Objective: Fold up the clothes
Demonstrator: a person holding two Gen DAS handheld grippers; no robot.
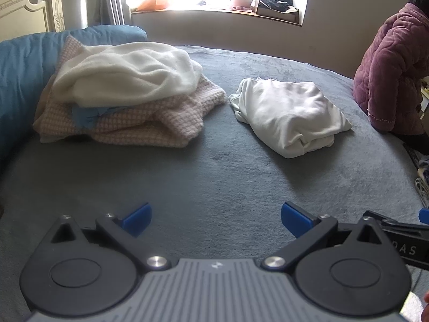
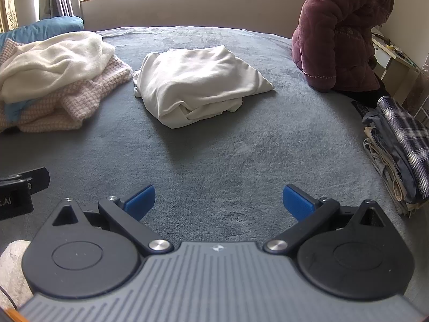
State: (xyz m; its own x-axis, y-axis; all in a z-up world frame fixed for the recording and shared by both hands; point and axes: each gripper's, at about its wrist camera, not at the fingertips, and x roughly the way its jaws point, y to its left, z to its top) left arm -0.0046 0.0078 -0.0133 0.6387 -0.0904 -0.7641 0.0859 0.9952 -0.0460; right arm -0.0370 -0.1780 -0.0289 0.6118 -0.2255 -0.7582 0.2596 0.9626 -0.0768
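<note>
A folded white garment [image 1: 291,112] [image 2: 199,80] lies on the grey bed cover [image 1: 214,177] [image 2: 214,155], well ahead of both grippers. To its left is a loose pile: a white fleece piece [image 1: 128,72] [image 2: 53,59] on top of a pink-and-white knit [image 1: 150,123] [image 2: 88,94], with a bit of blue cloth [image 1: 85,116] poking out. My left gripper [image 1: 215,220] is open above bare cover, holding nothing. My right gripper [image 2: 218,201] is open too, empty, pointing at the folded garment. Each gripper's body shows at the other view's edge.
A person in a maroon quilted jacket [image 1: 391,67] [image 2: 337,32] sits on the bed's far right edge. A stack of folded plaid clothes [image 2: 399,147] lies at the right. A blue pillow [image 1: 24,61] and a headboard [image 1: 40,2] are at the left; a cluttered windowsill [image 1: 219,8] is behind.
</note>
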